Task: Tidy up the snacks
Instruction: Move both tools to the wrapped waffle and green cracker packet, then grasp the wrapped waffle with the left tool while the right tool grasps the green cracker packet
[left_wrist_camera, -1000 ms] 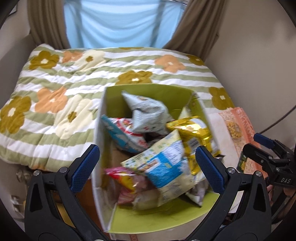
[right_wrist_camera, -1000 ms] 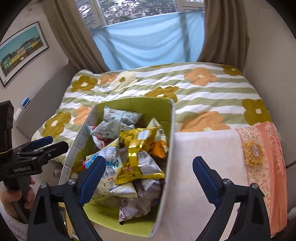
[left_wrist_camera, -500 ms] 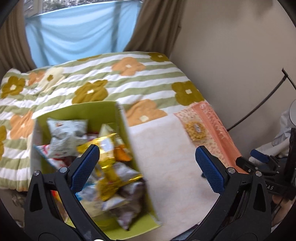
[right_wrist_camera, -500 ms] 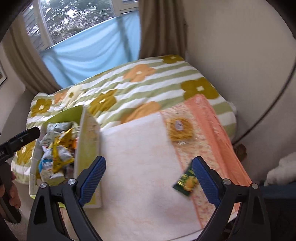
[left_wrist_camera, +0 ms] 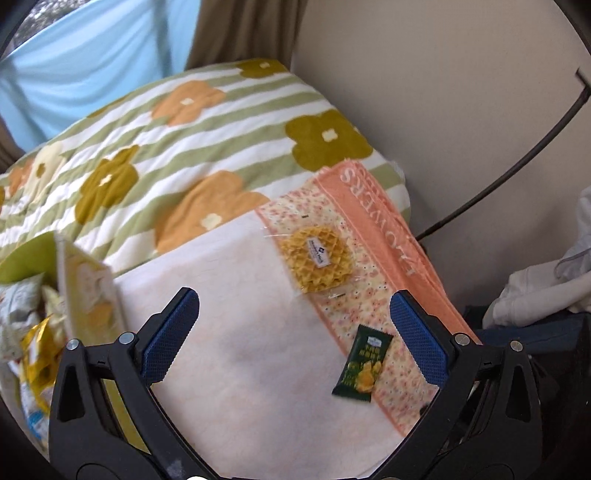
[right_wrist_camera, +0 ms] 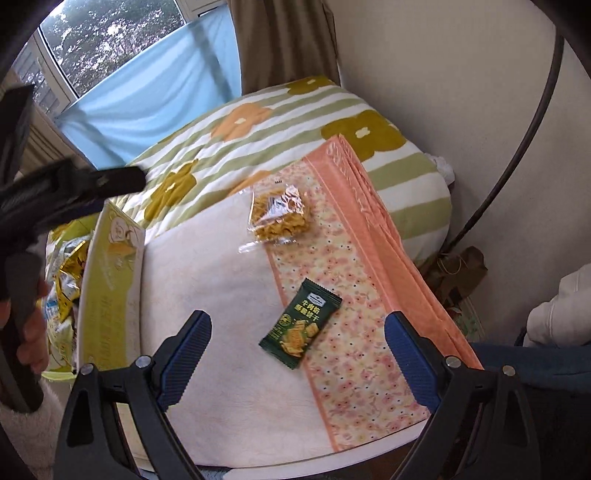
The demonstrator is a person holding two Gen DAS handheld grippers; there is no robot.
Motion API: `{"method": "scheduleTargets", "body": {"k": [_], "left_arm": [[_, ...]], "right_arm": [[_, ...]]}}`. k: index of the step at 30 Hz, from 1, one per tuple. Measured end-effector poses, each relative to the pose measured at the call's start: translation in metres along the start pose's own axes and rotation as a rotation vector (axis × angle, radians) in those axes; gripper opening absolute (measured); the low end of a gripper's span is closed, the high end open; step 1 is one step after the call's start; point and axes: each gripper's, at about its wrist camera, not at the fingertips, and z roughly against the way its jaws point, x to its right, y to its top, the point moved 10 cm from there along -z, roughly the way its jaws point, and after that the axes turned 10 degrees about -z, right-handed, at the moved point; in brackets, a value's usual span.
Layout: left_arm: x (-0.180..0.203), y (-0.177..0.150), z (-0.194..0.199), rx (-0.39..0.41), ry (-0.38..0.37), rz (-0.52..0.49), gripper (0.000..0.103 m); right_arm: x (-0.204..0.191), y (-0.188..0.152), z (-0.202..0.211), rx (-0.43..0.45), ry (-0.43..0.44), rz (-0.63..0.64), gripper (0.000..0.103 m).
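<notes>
Lying flat on the towel (right_wrist_camera: pixel 229 295), the dark green snack packet (right_wrist_camera: pixel 300 324) sits right where the cream part meets the flowered pink border, tilted, printed face up; my right fingers (right_wrist_camera: pixel 295 354) hang above it, spread wide and grasping nothing, the packet showing between the two blue pads (right_wrist_camera: pixel 186 352); in the left wrist view the same green packet (left_wrist_camera: pixel 362 363) lies close to my left tool's right-hand pad, and my left fingers (left_wrist_camera: pixel 291 341) are likewise released, wide apart, empty. Farther up the flowered border lies a round waffle biscuit in clear wrap (left_wrist_camera: pixel 318 258), well apart from the green packet; in the right wrist view its wrapper (right_wrist_camera: pixel 275 214) looks crumpled and shiny, half on the cream cloth, half on the border. Off to the left stands the yellow-green snack box (right_wrist_camera: pixel 110 288), open at the top, its printed side facing the towel; bags are heaped inside, a gold foil one (right_wrist_camera: pixel 68 271) and pale ones among them, though I cannot tell how many. My left hand (right_wrist_camera: pixel 31 332) grips its tool beside the box at the edge of the right wrist view. Under the towel spreads a quilt (left_wrist_camera: pixel 155 140) striped green and white with orange and olive flowers; behind it hang brown curtains (right_wrist_camera: pixel 284 40) and a light blue cloth (right_wrist_camera: pixel 155 77) below the window (right_wrist_camera: pixel 107 33); a plain beige wall (left_wrist_camera: pixel 443 92) with a dark cable (left_wrist_camera: pixel 517 166) closes the right side.
</notes>
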Motion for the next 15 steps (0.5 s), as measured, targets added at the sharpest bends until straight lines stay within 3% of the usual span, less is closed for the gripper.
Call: {"method": "scheduleTargets", "body": {"k": [9,12,15], "left_arm": [[0.021,0.025,-0.126,-0.144,0.009,-0.053,0.103],[0.022,0.029,-0.152,-0.175,0.010,-0.059,0.103],[0.018,0.027,-0.169,-0.202,0.070,-0.092,0.103]], "right_arm": [[0.019,-0.016,-0.063,-0.126,-0.020,-0.026,0.094],[0.020,-0.020,-0.078,-0.165,-0.036,-0.047,0.094],[0.022,-0.023,-0.084,-0.177,-0.047,-0.060,0.094]]}}
